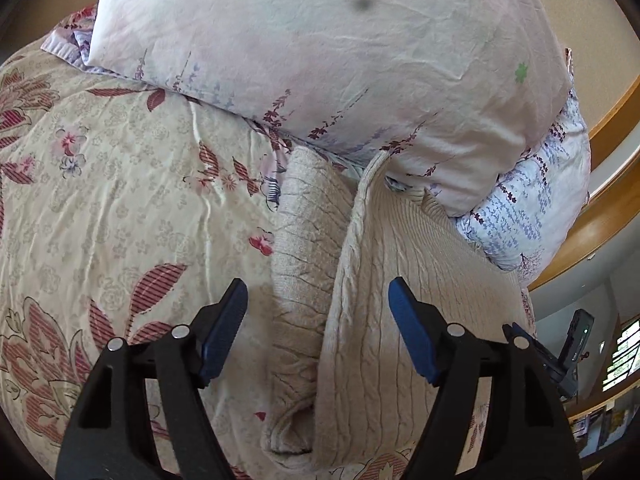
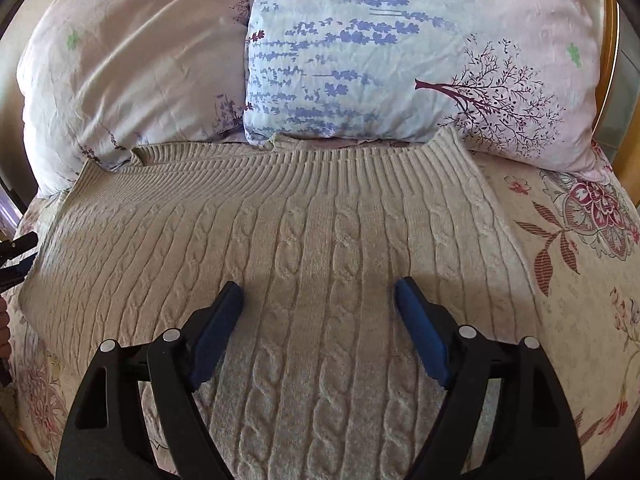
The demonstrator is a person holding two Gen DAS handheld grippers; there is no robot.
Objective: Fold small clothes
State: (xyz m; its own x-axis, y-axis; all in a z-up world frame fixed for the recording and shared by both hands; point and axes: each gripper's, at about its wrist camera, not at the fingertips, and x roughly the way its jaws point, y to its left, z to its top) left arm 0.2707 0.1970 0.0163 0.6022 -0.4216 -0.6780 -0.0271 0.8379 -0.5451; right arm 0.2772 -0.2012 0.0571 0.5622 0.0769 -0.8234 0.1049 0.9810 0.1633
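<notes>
Both my left tongs (image 1: 318,320) and right tongs (image 2: 319,316) gape wide, empty; the sweater (image 2: 320,240) lies beneath, its folded sleeve (image 1: 304,264) running lengthwise ahead of my left.

black hand-held gripper (image 1: 318,308), blue pads (image 1: 224,332), silver rivets.

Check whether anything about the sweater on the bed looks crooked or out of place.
The beige cable-knit sweater lies mostly flat on the floral bedspread, but its ribbed hem is pushed against the pillows, and in the left view one side edge is lifted into a ridge.
</notes>
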